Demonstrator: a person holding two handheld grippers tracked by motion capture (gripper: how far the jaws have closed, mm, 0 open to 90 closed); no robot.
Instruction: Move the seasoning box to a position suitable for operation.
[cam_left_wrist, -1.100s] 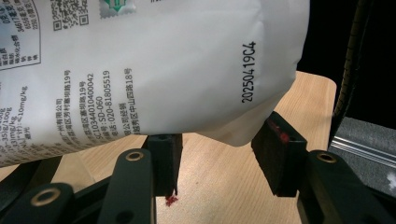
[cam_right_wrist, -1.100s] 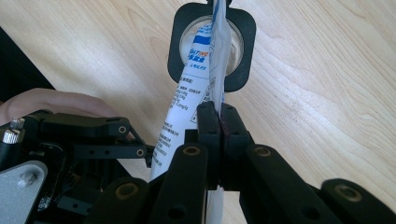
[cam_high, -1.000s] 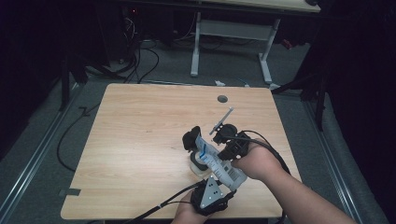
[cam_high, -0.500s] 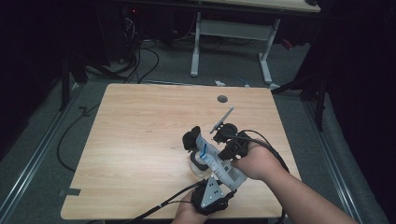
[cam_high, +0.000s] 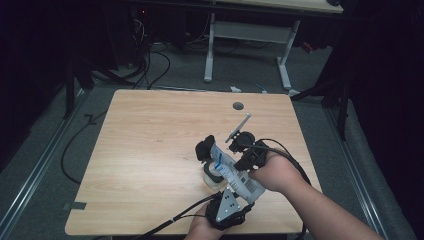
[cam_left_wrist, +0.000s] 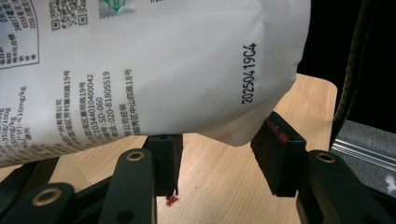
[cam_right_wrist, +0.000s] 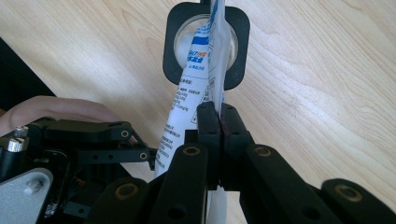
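The white pouch (cam_right_wrist: 189, 100) hangs w/ long axis down into the jar (cam_right_wrist: 205, 44), right tool (cam_right_wrist: 219, 119) clenched on its edge, left tool (cam_left_wrist: 217, 156) released just under its bottom corner.

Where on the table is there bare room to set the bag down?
The table's whole left half and the far strip by the round hole are bare. The near right is crowded: the bag, container, and both grippers, left and right.
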